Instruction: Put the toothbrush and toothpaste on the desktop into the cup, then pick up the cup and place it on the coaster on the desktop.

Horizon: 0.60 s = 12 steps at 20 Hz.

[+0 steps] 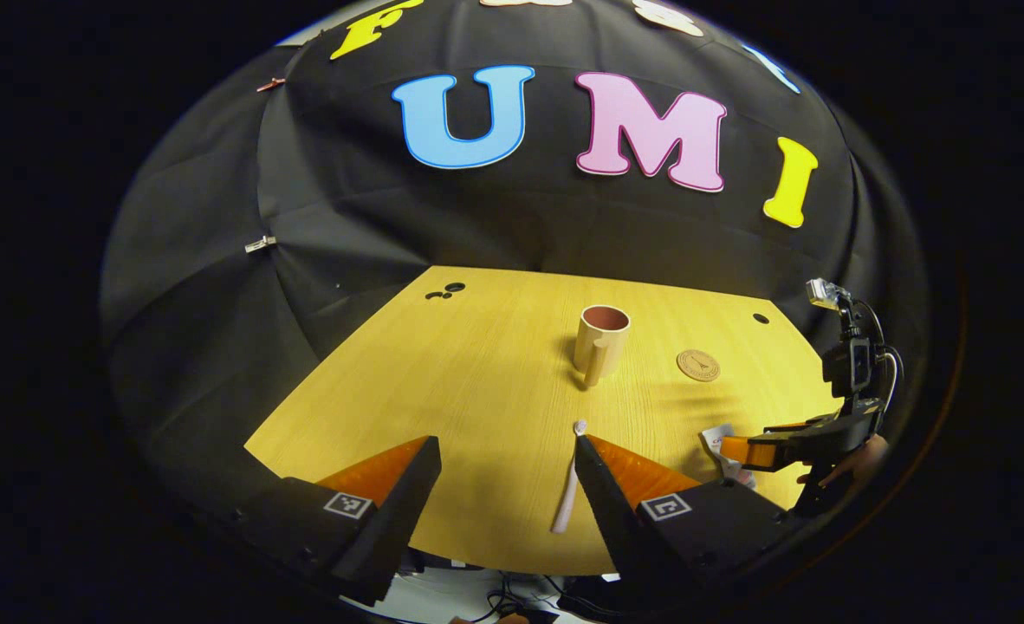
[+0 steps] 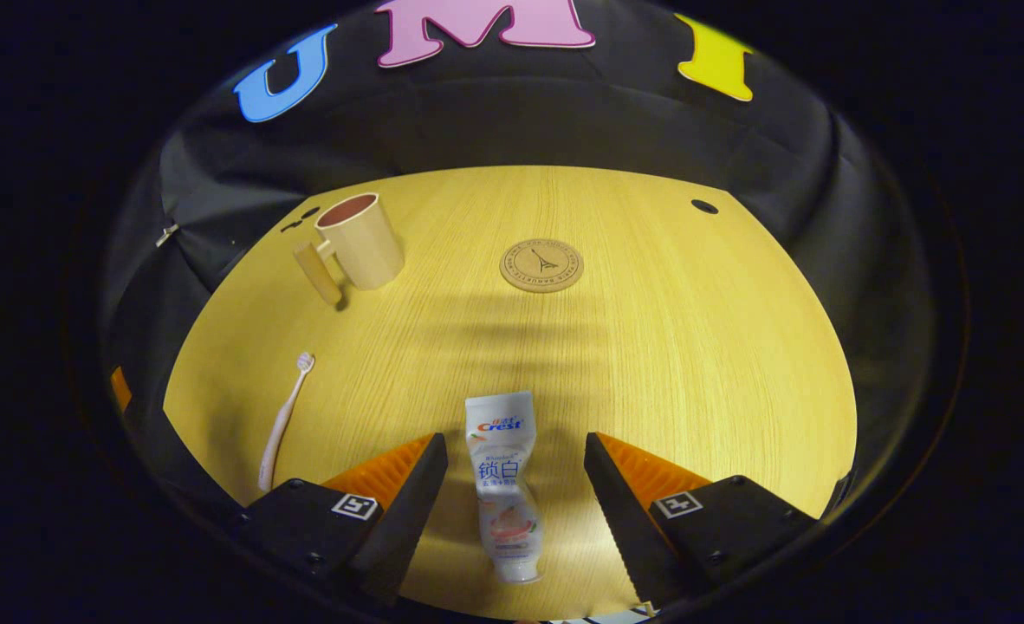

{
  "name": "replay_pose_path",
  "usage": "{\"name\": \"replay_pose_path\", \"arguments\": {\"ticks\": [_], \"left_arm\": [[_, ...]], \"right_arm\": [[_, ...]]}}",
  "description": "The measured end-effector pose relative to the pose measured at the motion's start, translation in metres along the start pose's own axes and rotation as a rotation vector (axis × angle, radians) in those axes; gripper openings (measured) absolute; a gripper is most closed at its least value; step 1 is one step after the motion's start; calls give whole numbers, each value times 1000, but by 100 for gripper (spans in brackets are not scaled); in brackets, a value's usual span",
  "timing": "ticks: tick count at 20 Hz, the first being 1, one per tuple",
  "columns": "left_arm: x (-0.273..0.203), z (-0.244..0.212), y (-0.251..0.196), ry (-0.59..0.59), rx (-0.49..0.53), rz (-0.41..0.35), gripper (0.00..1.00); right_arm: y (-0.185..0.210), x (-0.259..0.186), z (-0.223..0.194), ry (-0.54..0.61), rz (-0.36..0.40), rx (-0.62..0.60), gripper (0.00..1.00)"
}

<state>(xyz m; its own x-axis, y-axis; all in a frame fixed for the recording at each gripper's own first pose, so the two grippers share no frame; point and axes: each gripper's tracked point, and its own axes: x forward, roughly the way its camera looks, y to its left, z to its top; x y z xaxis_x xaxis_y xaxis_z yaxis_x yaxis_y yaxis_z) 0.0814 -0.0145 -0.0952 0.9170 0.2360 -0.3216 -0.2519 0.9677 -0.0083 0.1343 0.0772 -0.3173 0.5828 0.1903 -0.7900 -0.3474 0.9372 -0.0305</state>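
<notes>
White toothpaste [image 2: 502, 485] lies between the right gripper [image 2: 516, 481]'s open jaws; toothbrush [image 1: 567, 485] beside the left gripper [image 1: 508, 485]'s open jaws

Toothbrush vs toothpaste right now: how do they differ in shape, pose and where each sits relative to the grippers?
The toothbrush is thin and stick-like; the toothpaste is a broad, flattened, creased tube. The toothpaste lies centred between the open fingers of the right gripper; the toothbrush lies beside one finger of the left gripper, off centre. The toothbrush is plain and pale; the toothpaste carries printed graphics. Both lie flat on the desktop, outside the cup.
</notes>
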Motion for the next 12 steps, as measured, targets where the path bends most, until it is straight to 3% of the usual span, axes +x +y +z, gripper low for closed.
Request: {"name": "replay_pose_path", "arguments": {"ticks": [9,12], "left_arm": [[8,-5,-22,46,2,21,97],[14,-8,-29,61,-18,14,97]], "right_arm": [[4,21,-20,103,46,-42,98],[-3,21,-22,108,14,-55,94]]}}
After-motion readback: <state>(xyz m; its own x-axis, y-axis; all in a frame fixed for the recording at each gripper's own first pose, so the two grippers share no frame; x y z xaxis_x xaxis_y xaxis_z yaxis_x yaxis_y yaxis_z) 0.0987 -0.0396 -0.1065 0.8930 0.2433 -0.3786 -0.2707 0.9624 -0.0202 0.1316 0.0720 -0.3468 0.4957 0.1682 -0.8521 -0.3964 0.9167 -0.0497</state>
